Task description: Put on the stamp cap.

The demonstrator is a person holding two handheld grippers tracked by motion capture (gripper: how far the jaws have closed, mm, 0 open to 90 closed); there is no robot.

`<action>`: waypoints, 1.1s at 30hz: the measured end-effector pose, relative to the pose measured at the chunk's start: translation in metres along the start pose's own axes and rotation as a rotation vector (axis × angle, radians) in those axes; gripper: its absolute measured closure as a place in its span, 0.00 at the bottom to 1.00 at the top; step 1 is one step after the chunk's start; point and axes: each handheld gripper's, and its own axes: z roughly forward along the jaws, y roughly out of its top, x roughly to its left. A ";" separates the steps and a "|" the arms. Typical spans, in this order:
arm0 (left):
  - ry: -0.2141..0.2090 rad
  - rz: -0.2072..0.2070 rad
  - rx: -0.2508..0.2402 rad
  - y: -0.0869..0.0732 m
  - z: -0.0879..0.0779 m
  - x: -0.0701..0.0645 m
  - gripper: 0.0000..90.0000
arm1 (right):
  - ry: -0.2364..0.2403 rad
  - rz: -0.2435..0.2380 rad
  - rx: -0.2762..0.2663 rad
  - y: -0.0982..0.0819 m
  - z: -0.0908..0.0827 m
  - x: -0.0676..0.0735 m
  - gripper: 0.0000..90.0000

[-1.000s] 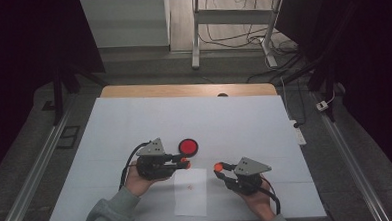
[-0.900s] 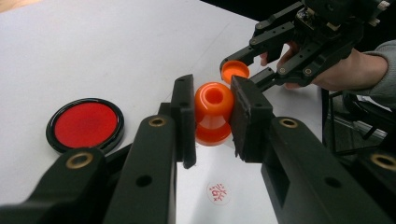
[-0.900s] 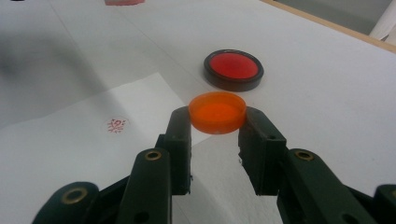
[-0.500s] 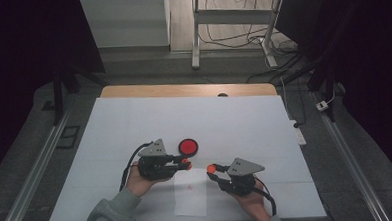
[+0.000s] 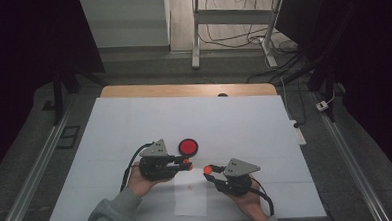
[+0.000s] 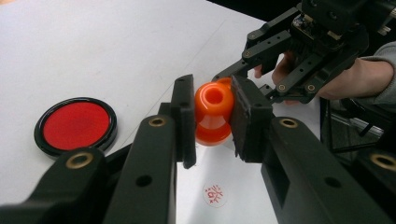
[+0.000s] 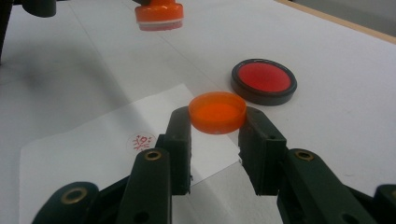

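Left tongs (image 6: 212, 122) around orange stamp (image 6: 213, 113), upright, face down.

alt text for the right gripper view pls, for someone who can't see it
The right tool grips an orange cap over a white paper bearing a red stamp mark. Beyond lie a red ink pad and the orange stamp, held above the table.

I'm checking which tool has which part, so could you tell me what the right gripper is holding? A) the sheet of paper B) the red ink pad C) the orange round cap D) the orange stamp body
C: in the right gripper view the right gripper is shut on the orange round cap, while the left gripper holds the orange stamp body.
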 end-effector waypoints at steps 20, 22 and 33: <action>-0.014 0.007 0.000 0.001 0.004 -0.004 0.80 | 0.029 -0.020 0.002 0.005 0.014 0.011 0.71; -0.018 0.010 0.003 0.001 0.005 -0.005 0.80 | 0.032 -0.028 0.005 0.005 0.015 0.012 0.71; -0.035 0.013 -0.001 0.003 0.012 -0.010 0.80 | 0.037 -0.030 0.002 0.006 0.016 0.013 0.71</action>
